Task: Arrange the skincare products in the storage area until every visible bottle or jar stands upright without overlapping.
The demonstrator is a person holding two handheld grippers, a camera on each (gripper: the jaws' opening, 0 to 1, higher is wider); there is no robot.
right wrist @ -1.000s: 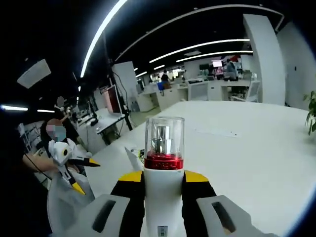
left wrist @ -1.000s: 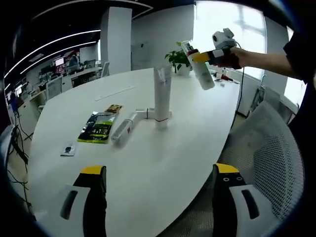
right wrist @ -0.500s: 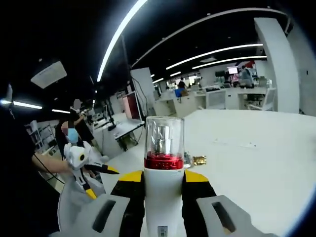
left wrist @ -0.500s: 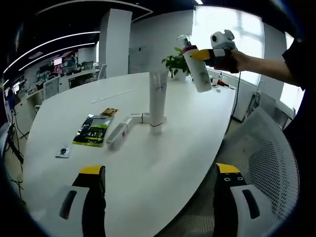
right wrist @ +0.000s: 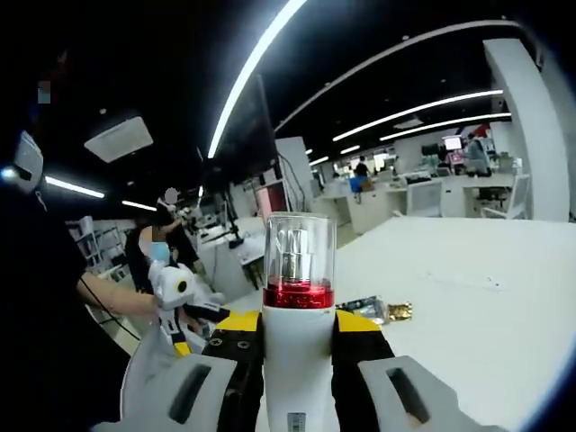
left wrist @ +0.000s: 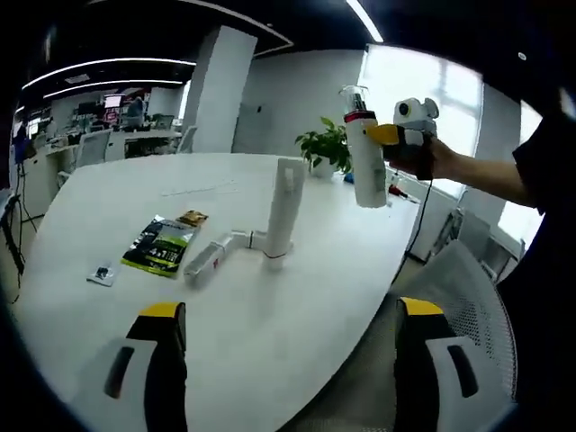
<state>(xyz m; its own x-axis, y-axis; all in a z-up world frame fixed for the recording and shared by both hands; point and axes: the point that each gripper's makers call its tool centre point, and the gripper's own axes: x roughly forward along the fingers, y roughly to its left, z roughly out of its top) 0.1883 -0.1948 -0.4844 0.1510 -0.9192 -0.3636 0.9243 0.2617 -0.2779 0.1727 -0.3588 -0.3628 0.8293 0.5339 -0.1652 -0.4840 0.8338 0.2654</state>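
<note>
potted plant (left wrist: pixel 326 147), green pkt (left wrist: pixel 163 244), mesh chair (left wrist: pixel 468 297)

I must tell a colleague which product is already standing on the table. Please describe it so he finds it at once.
On the big white table, look near its middle, in front of the potted plant. The tall white tube stands upright there on its cap. Beside it a smaller white tube lies flat, and a green packet too.

Right hand-held gripper (right wrist: pixel 298 346) clamps white pump bottle (right wrist: pixel 298 360), clear cap up.

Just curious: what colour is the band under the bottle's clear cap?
Red, on the white bottle; clearest in the right gripper view.
</note>
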